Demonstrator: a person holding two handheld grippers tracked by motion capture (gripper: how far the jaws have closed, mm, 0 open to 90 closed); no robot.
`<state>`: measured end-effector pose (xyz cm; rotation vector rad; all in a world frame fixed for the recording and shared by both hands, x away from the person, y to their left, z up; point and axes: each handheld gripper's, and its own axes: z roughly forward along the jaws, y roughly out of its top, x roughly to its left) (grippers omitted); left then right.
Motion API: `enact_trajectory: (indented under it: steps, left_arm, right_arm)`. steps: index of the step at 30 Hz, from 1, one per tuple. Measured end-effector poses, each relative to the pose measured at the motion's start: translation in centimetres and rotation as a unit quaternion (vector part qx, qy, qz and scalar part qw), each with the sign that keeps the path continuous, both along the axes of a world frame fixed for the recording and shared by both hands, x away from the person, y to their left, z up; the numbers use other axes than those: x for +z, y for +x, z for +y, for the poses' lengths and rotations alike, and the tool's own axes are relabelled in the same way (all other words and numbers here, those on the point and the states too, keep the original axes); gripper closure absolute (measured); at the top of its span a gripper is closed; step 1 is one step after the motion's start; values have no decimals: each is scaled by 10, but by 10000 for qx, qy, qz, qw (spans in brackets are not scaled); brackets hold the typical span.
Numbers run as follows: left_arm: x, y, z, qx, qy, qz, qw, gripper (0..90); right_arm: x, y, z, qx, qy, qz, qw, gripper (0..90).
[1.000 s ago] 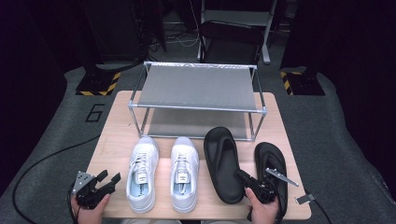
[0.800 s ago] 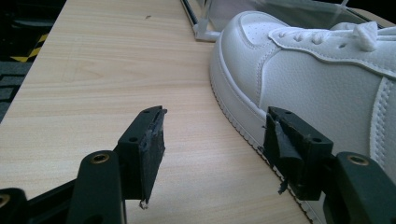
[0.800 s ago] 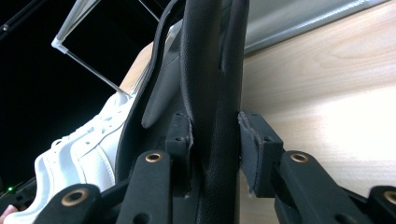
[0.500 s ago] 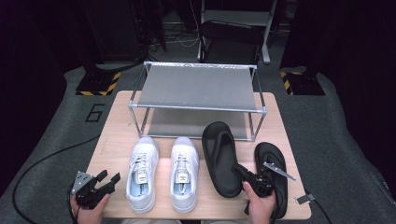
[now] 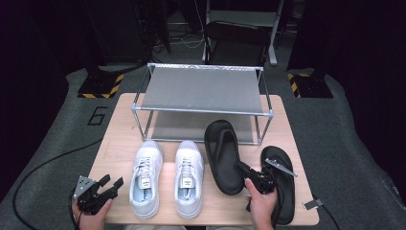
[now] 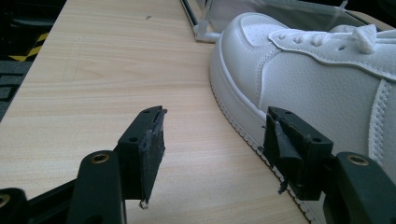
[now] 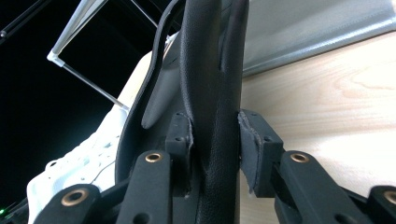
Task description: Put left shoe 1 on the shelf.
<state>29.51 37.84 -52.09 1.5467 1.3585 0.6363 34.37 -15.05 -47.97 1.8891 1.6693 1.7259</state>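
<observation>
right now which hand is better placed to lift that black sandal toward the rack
Right. The right gripper is shut on the black sandal, jaws clamping its edge. The left gripper sits open beside the white sneaker, holding nothing.

Work surface: a light wood-grain table (image 5: pixel 119 139), set on dark grey carpet (image 5: pixel 335 143). Beyond the right gripper (image 5: pixel 241 168), at the table's far edge, stands a two-tier metal-framed rack (image 5: pixel 203 88) with grey shelves. A white "6" (image 5: pixel 97 115) is marked on the floor, far-left of the left gripper (image 5: pixel 111 182). Two yellow-black hazard-striped blocks (image 5: pixel 100 86) flank the rack. Behind it, a dark chair (image 5: pixel 234 40); surroundings unlit.
</observation>
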Motion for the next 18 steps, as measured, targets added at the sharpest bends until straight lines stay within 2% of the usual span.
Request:
enact_trajectory:
  steps: [3, 4, 5, 6, 16, 18]
  left_arm:
    - [0, 0, 0, -32, -9, 1, 10000, 380]
    - [0, 0, 0, 8, -13, -46, 10000, 380]
    - [0, 0, 0, -7, 6, -5, 10000, 380]
    - [0, 0, 1, -29, -1, 5, 10000, 380]
    - [0, 0, 0, -11, -4, -11, 10000, 380]
    - [0, 0, 0, -12, -5, -11, 10000, 380]
  right_arm:
    - [0, 4, 2, -8, 15, 29, 10000, 666]
    - [0, 7, 3, -24, 9, -29, 10000, 665]
    - [-1, 9, 4, -28, 35, -30, 10000, 665]
    - [0, 11, 5, -44, 100, 43, 9999, 666]
    - [0, 31, 9, -171, 33, 15, 9998, 666]
    - [-2, 35, 10, -200, 96, 33, 9997, 666]
